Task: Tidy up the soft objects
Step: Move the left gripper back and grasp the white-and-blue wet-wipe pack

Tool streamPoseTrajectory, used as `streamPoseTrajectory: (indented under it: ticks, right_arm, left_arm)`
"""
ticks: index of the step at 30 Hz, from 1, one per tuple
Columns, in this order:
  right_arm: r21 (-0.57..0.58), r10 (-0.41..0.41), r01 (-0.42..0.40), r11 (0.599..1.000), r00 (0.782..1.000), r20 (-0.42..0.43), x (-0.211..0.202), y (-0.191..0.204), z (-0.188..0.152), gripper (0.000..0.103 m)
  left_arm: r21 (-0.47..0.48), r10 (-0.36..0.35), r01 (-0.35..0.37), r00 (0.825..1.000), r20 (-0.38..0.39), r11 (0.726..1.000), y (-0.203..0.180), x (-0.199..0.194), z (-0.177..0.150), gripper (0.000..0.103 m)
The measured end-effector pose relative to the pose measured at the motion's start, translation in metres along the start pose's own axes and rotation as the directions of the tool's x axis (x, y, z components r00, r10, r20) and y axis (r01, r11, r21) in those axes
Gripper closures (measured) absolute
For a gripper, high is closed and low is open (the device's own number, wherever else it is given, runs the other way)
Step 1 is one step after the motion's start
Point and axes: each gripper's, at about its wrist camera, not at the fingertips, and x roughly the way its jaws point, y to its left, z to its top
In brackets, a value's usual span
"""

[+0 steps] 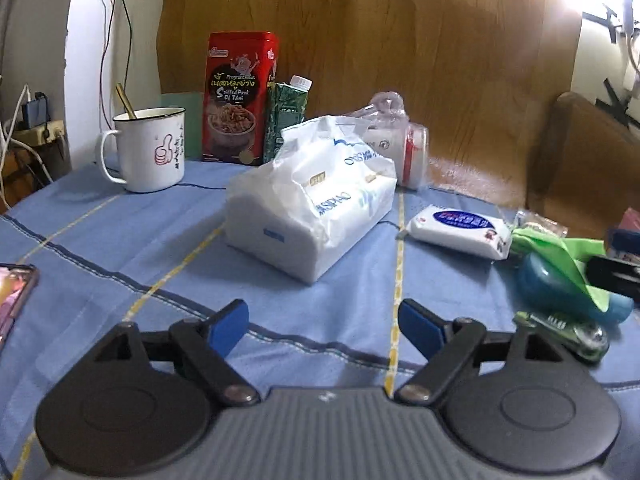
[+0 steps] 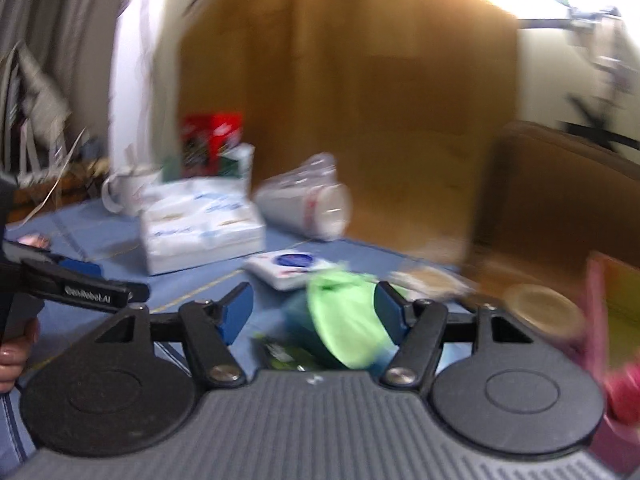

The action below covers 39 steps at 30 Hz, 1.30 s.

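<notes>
While both tools (image 1: pixel 320 326) (image 2: pixel 314 314) stand spread and empty, one tissue pack (image 1: pixel 310 204), one mug (image 1: pixel 150 150) wait.

Strong white glare burns out the upper right corner of both fisheye views (edges bowed), the left wrist view fairly sharp, the right wrist view smeared by motion blur.

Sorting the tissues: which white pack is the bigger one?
The large tissue pack mid-cloth, loose wrapper bunched on top; the small flat blue-labelled pack lies right of it.
</notes>
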Motion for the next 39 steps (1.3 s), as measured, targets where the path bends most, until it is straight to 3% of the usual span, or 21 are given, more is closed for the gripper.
streamPoseTrajectory:
  ticks: [1, 3, 7, 10, 14, 17, 20, 25, 28, 31, 34, 36, 39]
  right_arm:
    - [-0.031, 0.006, -0.006, 1.0, 1.0, -0.024, 0.012, 0.004, 0.006, 0.029]
    - [-0.098, 0.038, -0.048, 0.994, 0.995, -0.096, 0.043, 0.006, 0.024, 0.011]
    - [-0.146, 0.033, -0.077, 0.986, 0.958, -0.285, 0.106, -0.001, 0.052, 0.008]
    - [-0.164, -0.006, -0.067, 0.984, 0.914, -0.407, 0.145, -0.009, 0.06, 0.007]
    - [-0.102, 0.03, -0.098, 0.99, 0.851, -0.524, 0.178, -0.018, 0.057, 0.011]
    - [-0.036, 0.097, -0.135, 0.99, 0.849, -0.52, 0.177, -0.016, 0.058, 0.028]
    - [-0.103, 0.081, -0.151, 0.983, 0.866, -0.494, 0.169, 0.003, 0.056, 0.031]
    - [-0.238, 0.071, -0.195, 0.952, 0.892, -0.446, 0.143, 0.04, 0.049, 0.031]
    - [-0.261, 0.107, -0.236, 0.936, 0.897, -0.429, 0.124, 0.059, 0.042, 0.031]
    - [-0.231, 0.167, -0.284, 0.93, 0.891, -0.423, 0.104, 0.069, 0.034, 0.031]
    - [-0.182, 0.215, -0.31, 0.933, 0.887, -0.408, 0.088, 0.071, 0.023, 0.031]
    - [-0.153, 0.223, -0.3, 0.942, 0.897, -0.382, 0.078, 0.072, 0.015, 0.031]
    - [-0.095, 0.289, -0.342, 0.935, 0.889, -0.356, 0.058, 0.071, -0.004, 0.031]
  left_arm:
    - [0.009, -0.004, 0.004, 1.0, 0.002, 1.0, -0.001, -0.001, 0.0, 0.018]
    - [0.037, -0.016, 0.016, 1.0, 0.011, 0.999, -0.005, -0.001, 0.0, 0.018]
    - [0.031, -0.033, 0.032, 0.999, 0.027, 0.999, -0.005, -0.005, -0.004, 0.018]
    - [0.017, -0.047, 0.046, 0.998, 0.032, 0.999, -0.001, -0.001, -0.001, 0.018]
    - [0.015, -0.054, 0.053, 0.998, 0.041, 0.998, 0.001, 0.0, 0.0, 0.018]
    - [0.008, -0.052, 0.052, 0.997, 0.053, 0.999, 0.003, 0.0, 0.0, 0.016]
    - [-0.019, -0.034, 0.035, 0.997, 0.063, 0.999, 0.007, -0.002, 0.0, 0.015]
    - [-0.089, 0.005, 0.007, 0.99, 0.139, 0.996, 0.016, -0.013, -0.002, 0.01]
    - [-0.13, 0.013, 0.011, 0.984, 0.176, 0.991, 0.022, -0.019, -0.003, 0.01]
    - [-0.185, 0.018, 0.02, 0.979, 0.203, 0.983, 0.031, -0.024, -0.003, 0.009]
    - [-0.213, 0.012, 0.027, 0.984, 0.18, 0.977, 0.036, -0.021, -0.001, 0.009]
    - [-0.203, 0.0, 0.033, 0.987, 0.163, 0.979, 0.035, -0.02, -0.001, 0.009]
    - [-0.148, -0.014, 0.035, 0.99, 0.138, 0.988, 0.026, -0.018, -0.002, 0.009]
